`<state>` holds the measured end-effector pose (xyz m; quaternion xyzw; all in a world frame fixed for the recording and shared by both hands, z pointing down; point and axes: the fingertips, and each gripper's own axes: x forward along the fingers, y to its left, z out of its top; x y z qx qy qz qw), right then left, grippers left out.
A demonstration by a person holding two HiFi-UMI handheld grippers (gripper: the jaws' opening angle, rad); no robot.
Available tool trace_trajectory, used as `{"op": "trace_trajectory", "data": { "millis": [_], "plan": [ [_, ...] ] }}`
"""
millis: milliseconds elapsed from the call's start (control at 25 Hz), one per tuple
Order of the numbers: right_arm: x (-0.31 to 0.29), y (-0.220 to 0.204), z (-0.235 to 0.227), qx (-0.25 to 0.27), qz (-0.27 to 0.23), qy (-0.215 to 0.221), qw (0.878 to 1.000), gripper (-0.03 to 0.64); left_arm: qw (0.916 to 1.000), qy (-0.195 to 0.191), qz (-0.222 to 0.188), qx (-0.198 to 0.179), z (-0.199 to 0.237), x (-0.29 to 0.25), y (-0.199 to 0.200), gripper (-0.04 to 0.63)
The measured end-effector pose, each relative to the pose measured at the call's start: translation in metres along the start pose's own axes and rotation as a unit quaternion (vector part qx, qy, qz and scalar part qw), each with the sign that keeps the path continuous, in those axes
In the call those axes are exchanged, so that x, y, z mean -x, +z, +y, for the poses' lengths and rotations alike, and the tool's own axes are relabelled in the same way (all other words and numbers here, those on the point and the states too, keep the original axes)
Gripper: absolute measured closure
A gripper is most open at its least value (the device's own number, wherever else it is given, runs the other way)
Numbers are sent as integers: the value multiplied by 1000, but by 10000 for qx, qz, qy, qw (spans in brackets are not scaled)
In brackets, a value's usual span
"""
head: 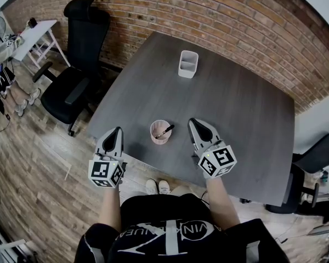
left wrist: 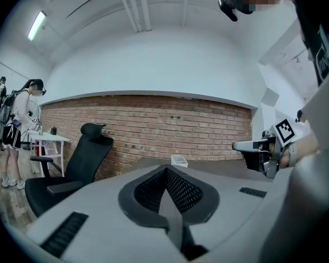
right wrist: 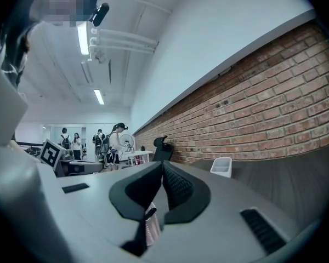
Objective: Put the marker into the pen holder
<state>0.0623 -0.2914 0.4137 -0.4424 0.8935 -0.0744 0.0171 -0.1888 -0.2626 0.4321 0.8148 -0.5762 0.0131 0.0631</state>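
A pink pen holder [head: 159,133] stands near the front edge of the dark grey table [head: 241,108], and a black marker [head: 165,130] leans inside it. My left gripper [head: 118,129] hangs to the left of the holder, just off the table's corner, shut and holding nothing. My right gripper [head: 192,121] is to the right of the holder, also shut and holding nothing. In the right gripper view, the pink holder [right wrist: 152,232] and the marker's end [right wrist: 151,213] show low behind the closed jaws. The left gripper view shows its jaws closed [left wrist: 165,170] and the right gripper [left wrist: 253,147] at the right.
A white rectangular container [head: 188,63] sits at the table's far side, also seen as the container [right wrist: 222,166]. A black office chair [head: 77,64] stands left of the table and another chair [head: 312,163] at the right. A brick wall lies behind. People stand far off.
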Motion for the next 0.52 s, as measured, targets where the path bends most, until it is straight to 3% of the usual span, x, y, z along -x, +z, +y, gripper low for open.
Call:
{"op": "trace_trajectory", "data": {
  "millis": [520],
  "plan": [
    [3,-9,-4,-109,83,-36,9999,589,9999,-43,110,12,-5,-1,-9,580]
  ]
}}
